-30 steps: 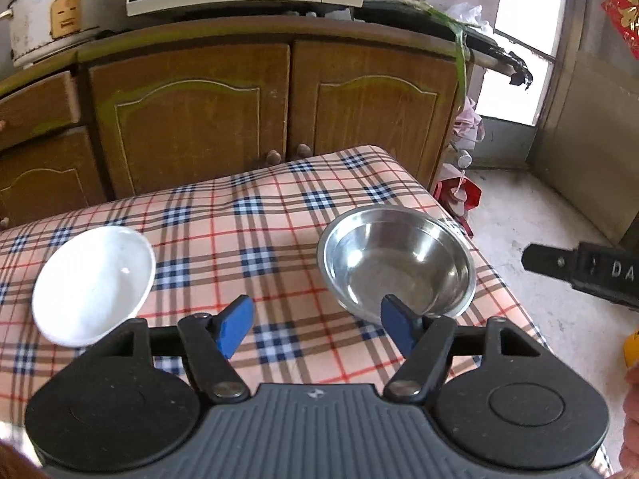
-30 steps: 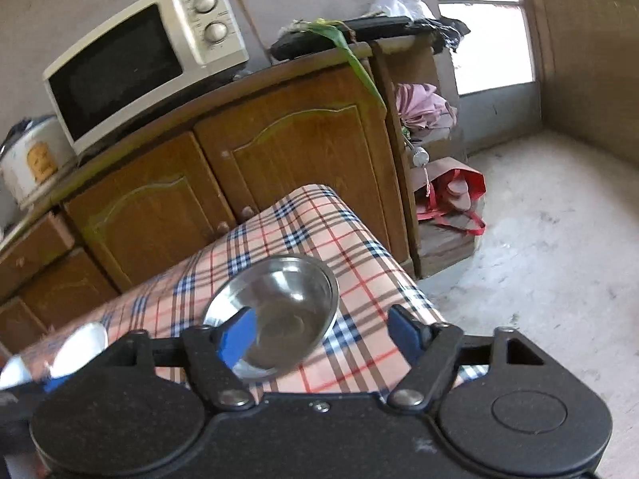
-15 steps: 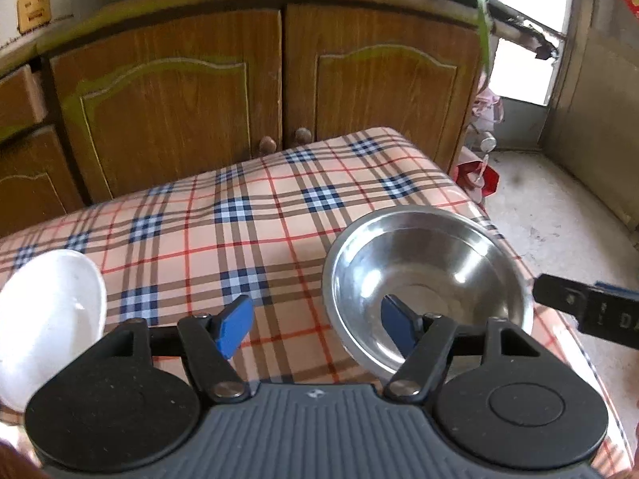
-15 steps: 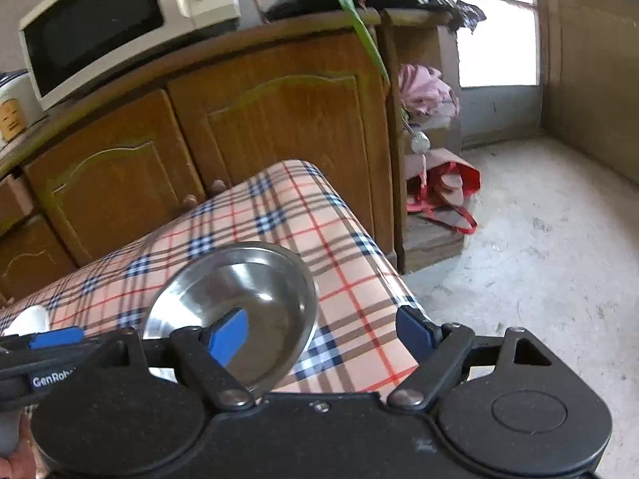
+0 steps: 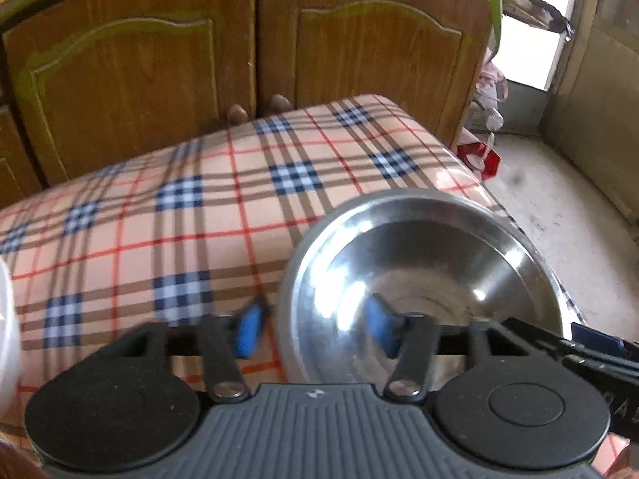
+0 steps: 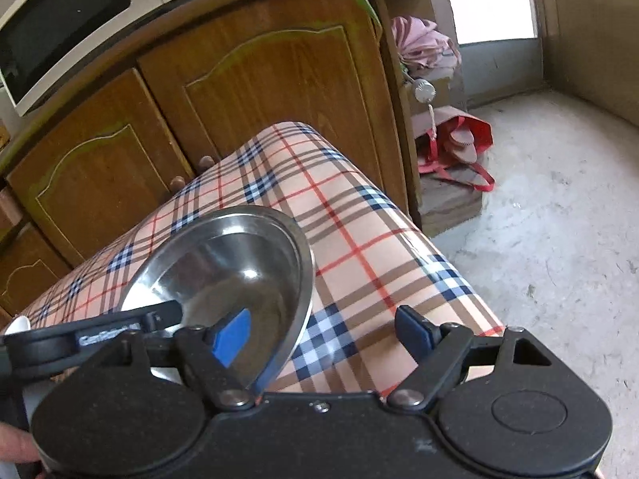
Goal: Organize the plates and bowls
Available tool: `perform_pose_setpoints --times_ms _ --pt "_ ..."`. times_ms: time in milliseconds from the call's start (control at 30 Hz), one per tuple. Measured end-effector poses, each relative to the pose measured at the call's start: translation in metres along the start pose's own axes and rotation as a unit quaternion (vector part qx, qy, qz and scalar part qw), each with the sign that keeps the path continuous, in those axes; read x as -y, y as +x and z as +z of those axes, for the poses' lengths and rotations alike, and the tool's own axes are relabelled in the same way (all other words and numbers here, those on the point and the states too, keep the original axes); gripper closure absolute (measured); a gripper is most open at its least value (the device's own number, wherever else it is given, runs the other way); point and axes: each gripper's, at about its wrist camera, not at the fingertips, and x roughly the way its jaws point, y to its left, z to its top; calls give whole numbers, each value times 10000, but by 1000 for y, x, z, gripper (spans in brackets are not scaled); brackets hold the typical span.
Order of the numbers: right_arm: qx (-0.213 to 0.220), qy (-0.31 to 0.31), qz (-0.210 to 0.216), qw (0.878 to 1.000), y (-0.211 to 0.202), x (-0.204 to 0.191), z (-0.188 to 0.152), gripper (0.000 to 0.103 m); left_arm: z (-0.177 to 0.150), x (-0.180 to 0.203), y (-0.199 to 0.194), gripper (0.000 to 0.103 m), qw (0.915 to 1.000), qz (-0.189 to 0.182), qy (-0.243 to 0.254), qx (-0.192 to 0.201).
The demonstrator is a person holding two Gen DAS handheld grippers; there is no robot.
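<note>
**Steel bowl at the table's corner, both hand-held grippers closing around its rim**

Plaid cloth in peach, red, brown and navy over the table (image 5: 191,215), glossy, pulled smooth to the edge. On it, near the right-hand corner, a stainless steel bowl (image 5: 431,279), upright and empty. At the far left edge of the left wrist view, a sliver of a white dish (image 5: 6,327), well apart from the bowl.

Left hand-held gripper (image 5: 315,331) astride the bowl's left rim: one blue pad outside on the cloth side, the other inside the bowl; closing, blurred, pads not seen pressing on the metal. Right hand-held gripper (image 6: 321,333) wide, closing slightly, astride the bowl's right rim: left pad over the bowl's inside, right pad over the cloth, nothing gripped.

Behind the table, brown wooden cabinet doors (image 5: 131,92) with arched panels and round knobs. On top of the cabinet, a white microwave (image 6: 68,20). Right of the table, bare grey concrete floor (image 6: 559,247), a red bag (image 6: 459,147) against the cabinet's side, pink cloth (image 6: 423,44) above it, a bright doorway (image 6: 495,4) beyond.
</note>
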Motion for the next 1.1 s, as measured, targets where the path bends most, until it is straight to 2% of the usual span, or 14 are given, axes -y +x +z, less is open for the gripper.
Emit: perform_pose_setpoints --times_ms 33,67,100,133,300,467,700,900,1100 --pt "2 -20 32 10000 1 -1 -1 25 -1 2 2 73 10000 39 14 -20" --pt "7 -27 46 10000 1 -1 -3 53 -2 3 2 75 10000 24 17 -1" --pt "-12 13 48 10000 2 0 -4 70 -3 4 2 78 10000 -82 -12 15" --pt "-59 106 84 9999 3 2 -4 79 -4 4 0 79 9999 -148 -80 29" --pt "174 213 103 9996 -13 7 0 81 -7 11 -13 80 9997 -182 -128 138" --pt "339 47 30 9994 -35 5 8 81 -4 17 -36 80 9994 -155 -126 295" --pt "563 -125 -122 9983 -87 4 15 81 -5 31 -80 80 9984 -211 -69 518" --pt "770 -236 -291 9963 -132 9 6 81 -16 48 -113 80 9982 -247 28 548" --pt "951 -243 -275 9948 -176 7 -14 81 -39 53 -151 79 9975 -181 44 675"
